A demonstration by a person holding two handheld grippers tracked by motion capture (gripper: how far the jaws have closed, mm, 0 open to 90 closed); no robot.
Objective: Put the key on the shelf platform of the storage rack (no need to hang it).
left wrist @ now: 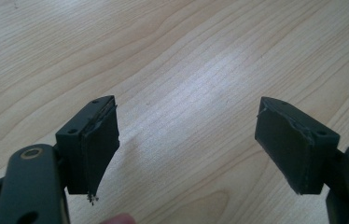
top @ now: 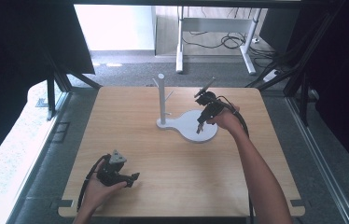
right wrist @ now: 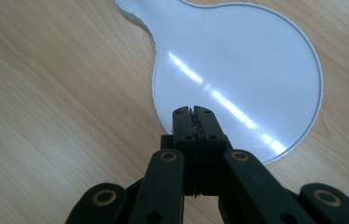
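Jaws pressed together and empty, the right gripper (right wrist: 195, 112) is hovering just above the white stand base (right wrist: 238, 60), whose round plate is lying directly ahead, while the left gripper (left wrist: 186, 140), jaws wide, is resting well away over bare surface (left wrist: 163, 56).

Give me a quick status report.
Left tool open over bare table. Right tool shut, empty, above white stand base. Nothing in the way.

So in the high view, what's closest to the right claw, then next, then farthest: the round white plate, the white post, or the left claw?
1. Round white plate: right under the right claw, which is shut.
2. White post: upright at the plate's narrow end, to the left.
3. Left claw: far off by the table's near left edge.
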